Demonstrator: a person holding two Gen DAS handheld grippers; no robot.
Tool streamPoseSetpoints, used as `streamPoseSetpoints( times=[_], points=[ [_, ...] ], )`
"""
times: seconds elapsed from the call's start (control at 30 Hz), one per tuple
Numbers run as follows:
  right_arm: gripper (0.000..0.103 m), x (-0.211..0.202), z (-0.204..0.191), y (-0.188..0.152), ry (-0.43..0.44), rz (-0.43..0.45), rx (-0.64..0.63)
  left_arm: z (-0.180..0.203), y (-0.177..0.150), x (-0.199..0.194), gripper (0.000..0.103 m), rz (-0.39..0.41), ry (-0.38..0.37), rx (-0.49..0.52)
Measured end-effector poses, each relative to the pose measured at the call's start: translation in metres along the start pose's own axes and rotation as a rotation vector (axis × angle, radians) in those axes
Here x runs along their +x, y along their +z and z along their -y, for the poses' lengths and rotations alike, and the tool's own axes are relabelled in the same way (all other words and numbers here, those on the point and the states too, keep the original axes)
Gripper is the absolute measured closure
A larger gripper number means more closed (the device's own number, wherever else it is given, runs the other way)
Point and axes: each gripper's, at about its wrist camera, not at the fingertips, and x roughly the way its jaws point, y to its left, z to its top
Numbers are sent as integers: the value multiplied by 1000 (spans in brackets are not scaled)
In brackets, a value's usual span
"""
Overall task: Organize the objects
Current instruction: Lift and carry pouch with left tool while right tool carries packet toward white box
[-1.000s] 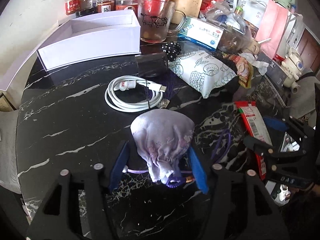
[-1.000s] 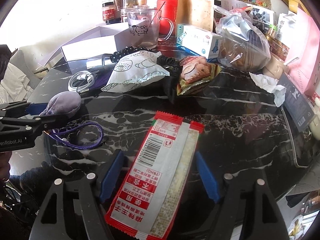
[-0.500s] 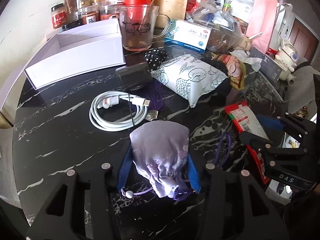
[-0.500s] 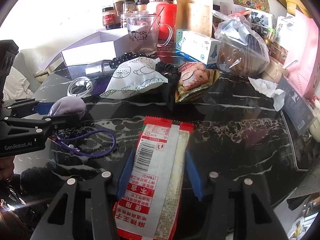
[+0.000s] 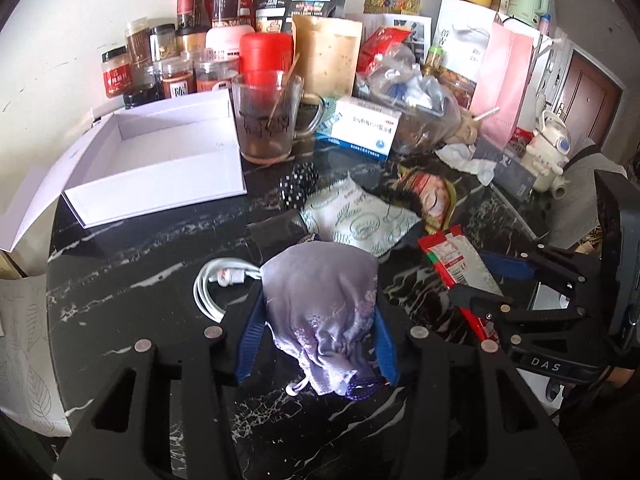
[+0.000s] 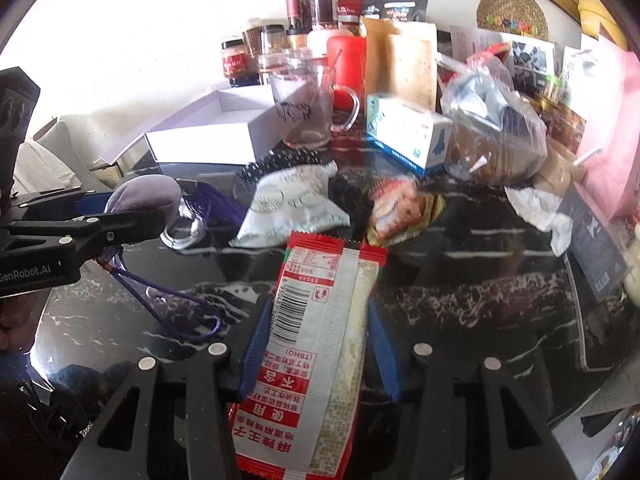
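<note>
1. An open white box (image 5: 156,168) lies at the far left of the black marble table (image 5: 120,264), its lid flap folded out to the left; the inside looks empty
2. Jars (image 5: 172,68) stand in a row against the wall behind the box
3. A glass mug (image 5: 266,120) stands just right of the box, with a red canister (image 5: 266,54) behind it
4. A white cable (image 5: 218,286) lies coiled on the table, partly hidden behind the pouch
5. The left tool (image 5: 318,340) is clamped on a lilac pouch (image 5: 322,308): both blue pads press its sides, and its gathered neck points toward the camera
6. In the right wrist view the pouch (image 6: 146,196) sits clear of the table, and its purple cord (image 6: 168,300) trails down from it in a loop
7. A white snack bag (image 5: 360,222) with green prints lies beyond the pouch, near the middle of the table
8. The right tool (image 6: 318,354) grips a red-and-white packet (image 6: 316,344) across its width; its jaws are closing a little more, and the packet's far end points away from the camera
9. In the left wrist view that packet (image 5: 456,260) slopes up out of the right tool (image 5: 496,280), at the right side of the table
10. A blue-and-white carton (image 5: 362,128), a clear plastic bag (image 5: 412,108) and a pink bag (image 5: 504,84) crowd the far right
</note>
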Motion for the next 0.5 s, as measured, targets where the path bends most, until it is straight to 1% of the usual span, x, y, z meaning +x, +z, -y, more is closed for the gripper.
streamPoseSetpoints(
  times=[0.23,0.5],
  points=[
    [54,-11,-9,21,31,43,-62,0,20,-16,57,23,40,22],
    [54,-15,-19,45,68,80,-123,-5,36,-18,57,17,92,17]
  ],
)
